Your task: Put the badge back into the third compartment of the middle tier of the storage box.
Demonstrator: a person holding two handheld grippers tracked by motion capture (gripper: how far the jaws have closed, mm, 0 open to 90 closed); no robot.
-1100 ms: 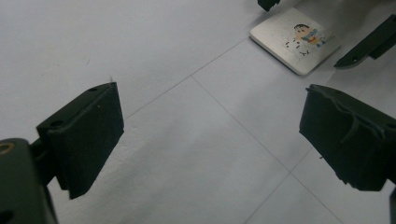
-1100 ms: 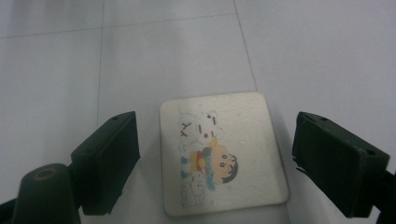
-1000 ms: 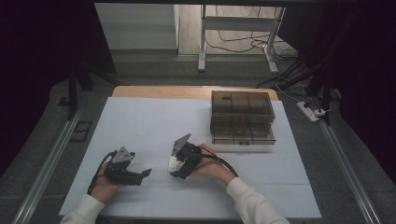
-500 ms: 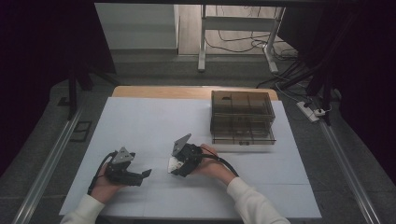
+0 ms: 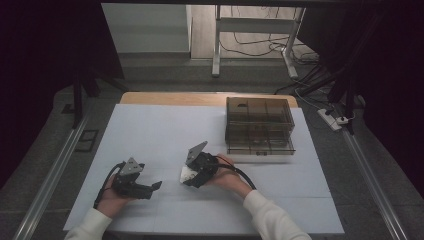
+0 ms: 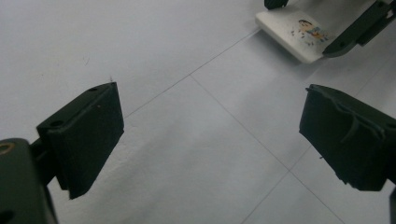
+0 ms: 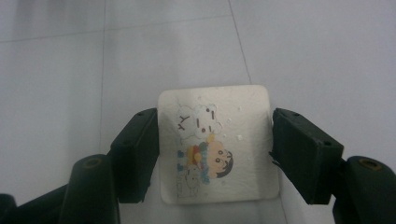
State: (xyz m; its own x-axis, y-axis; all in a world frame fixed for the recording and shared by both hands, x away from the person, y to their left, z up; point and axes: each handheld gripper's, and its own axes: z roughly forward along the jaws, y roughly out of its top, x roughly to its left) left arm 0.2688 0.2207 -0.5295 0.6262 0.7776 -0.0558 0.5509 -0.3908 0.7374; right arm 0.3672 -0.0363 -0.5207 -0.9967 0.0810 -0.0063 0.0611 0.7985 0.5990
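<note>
The white cartoon tile (image 7: 217,144) lies flat on the counter (image 5: 150,130) — squarely between the right gripper (image 7: 215,156) fingers (image 7: 137,154). They have just closed and clamp its two side edges. The left gripper (image 6: 210,149), left of it, has its fingers apart — empty.

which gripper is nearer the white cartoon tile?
Right. The right gripper is shut on the white cartoon tile, gripping its two side edges. The left gripper sits open, apart, off to its left.

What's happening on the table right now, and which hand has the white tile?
A person works two tongs over a white table. The right tongs have just closed on a small white square tile with a cartoon print, gripping its two side edges as it lies on the table. The left tongs stand open over bare table, holding nothing. A smoky clear drawer box sits farther back, untouched.
</note>
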